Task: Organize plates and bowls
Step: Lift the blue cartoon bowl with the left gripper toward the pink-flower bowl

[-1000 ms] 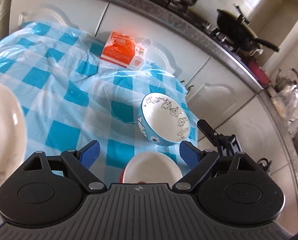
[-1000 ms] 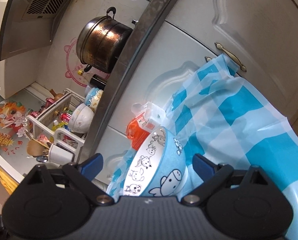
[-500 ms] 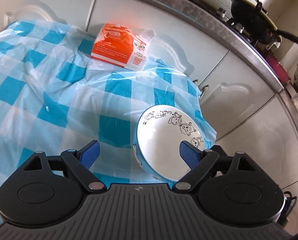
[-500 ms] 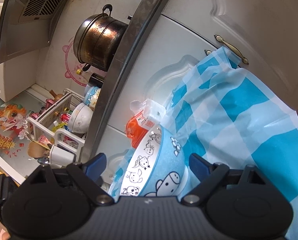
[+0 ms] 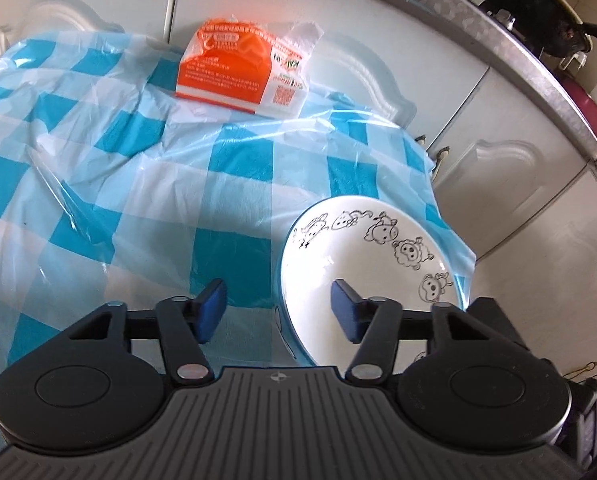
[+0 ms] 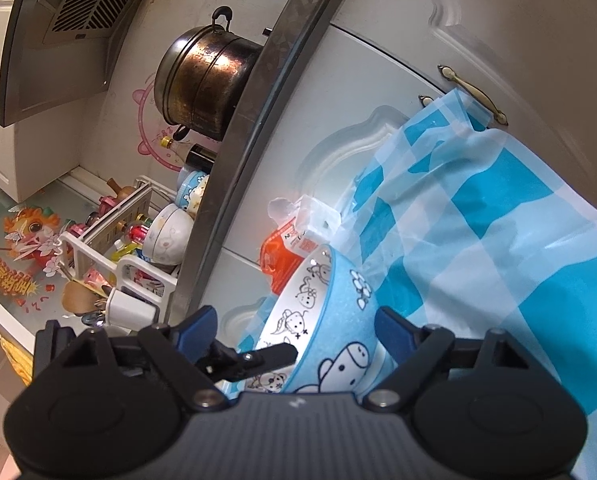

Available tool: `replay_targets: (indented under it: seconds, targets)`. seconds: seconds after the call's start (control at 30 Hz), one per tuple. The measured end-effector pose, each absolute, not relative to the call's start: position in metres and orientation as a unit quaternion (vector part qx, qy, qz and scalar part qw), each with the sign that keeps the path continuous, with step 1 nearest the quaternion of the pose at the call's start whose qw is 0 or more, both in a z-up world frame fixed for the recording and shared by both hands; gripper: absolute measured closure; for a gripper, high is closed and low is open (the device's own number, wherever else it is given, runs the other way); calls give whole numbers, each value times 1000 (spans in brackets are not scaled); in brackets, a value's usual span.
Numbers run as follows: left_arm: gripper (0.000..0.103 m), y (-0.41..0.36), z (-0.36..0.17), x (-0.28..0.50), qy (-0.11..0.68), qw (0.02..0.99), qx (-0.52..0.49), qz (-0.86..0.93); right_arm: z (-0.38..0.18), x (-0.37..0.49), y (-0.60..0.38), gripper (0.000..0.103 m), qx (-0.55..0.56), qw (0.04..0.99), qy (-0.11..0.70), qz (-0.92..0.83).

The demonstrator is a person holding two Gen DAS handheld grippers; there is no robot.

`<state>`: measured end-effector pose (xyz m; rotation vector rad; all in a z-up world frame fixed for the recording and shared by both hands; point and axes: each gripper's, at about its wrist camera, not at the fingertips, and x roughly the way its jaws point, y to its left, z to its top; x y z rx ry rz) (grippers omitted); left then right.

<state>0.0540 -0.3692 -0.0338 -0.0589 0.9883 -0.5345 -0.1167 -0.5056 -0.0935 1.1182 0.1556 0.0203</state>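
Observation:
A blue bowl with a white inside and cartoon animal drawings [image 5: 362, 264] sits near the right corner of the blue-and-white checked tablecloth [image 5: 98, 184]. My left gripper [image 5: 280, 310] is open; its right finger hangs over the bowl's inside and its left finger is outside the rim. In the right wrist view the same bowl [image 6: 330, 320] lies between the fingers of my open right gripper [image 6: 298, 332], seen from its outer side. One finger of the left gripper [image 6: 254, 358] reaches into the bowl there.
An orange and white packet [image 5: 238, 68] lies at the table's far edge against white cabinet doors [image 5: 518, 184]. A counter edge [image 6: 250, 120] runs above, with a large metal pot [image 6: 202, 80], a dish rack with bowls [image 6: 146, 248] and a black wok [image 5: 538, 4].
My left gripper has moved forward and right, from above a red bowl and a white plate to straddling the blue bowl's rim. My right gripper edged closer to the bowl's outside.

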Motion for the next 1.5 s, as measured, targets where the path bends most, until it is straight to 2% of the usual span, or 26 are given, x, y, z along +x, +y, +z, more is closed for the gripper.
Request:
replay_targets:
  seconds: [0.17,0.37,0.7,1.5]
  targets:
    - [59,-375,-39,55,471,844,-24,-256,-94,-117,-506,16,528,846,73,10]
    - [74,-379,-43,55,470,838,-30,-275,-94,-117,-506,16,526,847,73,11]
    - [78,-376,-41,53,464,838,-32,-286,-88,-113,-500,10,497,863,84,14]
    - [77,-336,-3,21,419,853,-57,-306,-64,-129,-488,9,477,873,60,77]
